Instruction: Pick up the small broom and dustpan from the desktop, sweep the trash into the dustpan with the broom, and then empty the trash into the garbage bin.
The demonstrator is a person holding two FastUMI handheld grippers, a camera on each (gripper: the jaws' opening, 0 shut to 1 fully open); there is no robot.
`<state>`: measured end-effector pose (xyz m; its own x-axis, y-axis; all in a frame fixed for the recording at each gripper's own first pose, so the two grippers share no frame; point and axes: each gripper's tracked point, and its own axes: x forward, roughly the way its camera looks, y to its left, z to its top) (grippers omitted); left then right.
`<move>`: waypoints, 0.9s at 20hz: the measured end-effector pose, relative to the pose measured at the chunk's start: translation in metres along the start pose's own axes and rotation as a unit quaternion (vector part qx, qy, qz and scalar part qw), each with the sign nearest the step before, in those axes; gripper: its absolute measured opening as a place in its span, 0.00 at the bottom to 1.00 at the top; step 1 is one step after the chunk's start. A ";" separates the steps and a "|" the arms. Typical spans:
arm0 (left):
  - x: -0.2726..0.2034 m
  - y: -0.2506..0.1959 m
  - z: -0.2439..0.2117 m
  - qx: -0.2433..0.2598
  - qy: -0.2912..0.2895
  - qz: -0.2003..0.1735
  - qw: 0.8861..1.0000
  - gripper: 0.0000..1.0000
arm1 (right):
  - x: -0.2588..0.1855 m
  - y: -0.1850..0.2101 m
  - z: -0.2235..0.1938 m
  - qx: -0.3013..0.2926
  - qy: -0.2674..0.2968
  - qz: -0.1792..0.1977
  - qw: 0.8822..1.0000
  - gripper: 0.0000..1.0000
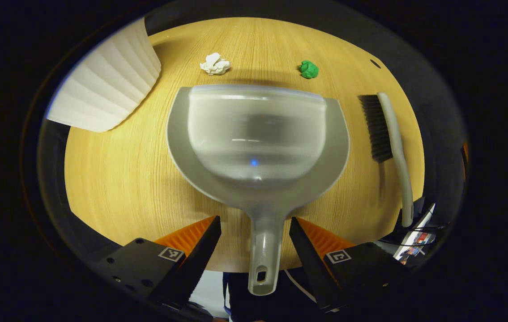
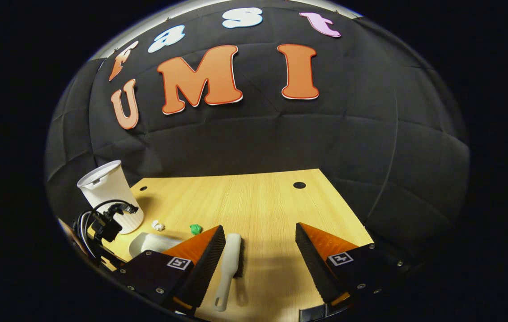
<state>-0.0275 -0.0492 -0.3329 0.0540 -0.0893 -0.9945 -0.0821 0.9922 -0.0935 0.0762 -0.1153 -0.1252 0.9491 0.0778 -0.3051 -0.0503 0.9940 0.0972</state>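
Observation:
In the left gripper view a translucent grey dustpan (image 1: 258, 134) lies flat on the wooden desktop (image 1: 115, 179), its handle (image 1: 265, 250) pointing toward me between the fingers of my open left gripper (image 1: 255, 235), which do not touch it. A crumpled white paper ball (image 1: 215, 64) and a green ball (image 1: 309, 69) lie beyond the pan. The small broom (image 1: 390, 134), dark bristles and grey handle, lies to the pan's right. In the right gripper view the broom (image 2: 229, 268) lies just inside the left finger of my open right gripper (image 2: 260, 250); the dustpan (image 2: 153, 243), white ball (image 2: 158, 226) and green ball (image 2: 196, 229) are at left.
A white ribbed garbage bin (image 1: 106, 82) stands at the desk's far left, also seen as a white cup-shaped bin (image 2: 110, 197) in the right gripper view. The other gripper's body with cables (image 2: 101, 228) sits in front of it. Two holes (image 2: 299, 184) mark the desk's far edge.

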 end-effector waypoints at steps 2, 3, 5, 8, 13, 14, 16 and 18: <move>0.000 0.002 0.003 0.002 0.006 0.007 1.000 0.99 | 0.006 0.003 -0.005 0.002 0.016 0.010 1.000 0.95; 0.000 -0.001 0.003 0.002 0.011 0.004 1.000 0.97 | 0.009 0.006 -0.010 0.002 0.028 0.017 0.999 0.95; -0.001 -0.005 0.001 -0.001 0.015 -0.004 1.000 0.87 | 0.015 0.017 -0.023 0.003 0.058 0.040 0.998 0.95; -0.001 -0.004 0.007 -0.002 -0.002 -0.006 1.000 0.71 | 0.021 0.035 -0.043 -0.002 0.106 0.070 0.992 0.95; 0.002 -0.012 0.008 0.002 -0.009 -0.026 1.000 0.37 | 0.016 0.057 -0.073 0.006 0.173 0.110 0.979 0.95; 0.000 -0.012 0.008 0.004 -0.014 -0.030 0.999 0.36 | 0.016 0.055 -0.077 0.005 0.185 0.109 0.977 0.95; 0.003 -0.010 0.011 0.011 -0.035 -0.038 0.999 0.35 | 0.017 0.052 -0.086 -0.004 0.202 0.106 0.974 0.96; -0.002 -0.005 0.012 0.020 -0.057 -0.045 0.997 0.34 | 0.017 0.052 -0.100 -0.014 0.231 0.105 0.967 0.95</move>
<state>-0.0155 -0.0534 -0.3297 0.1719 -0.1692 -0.9705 -0.0320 0.9837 -0.1772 0.0588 -0.0542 -0.2202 0.6772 0.2976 -0.6729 -0.2412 0.9538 0.1790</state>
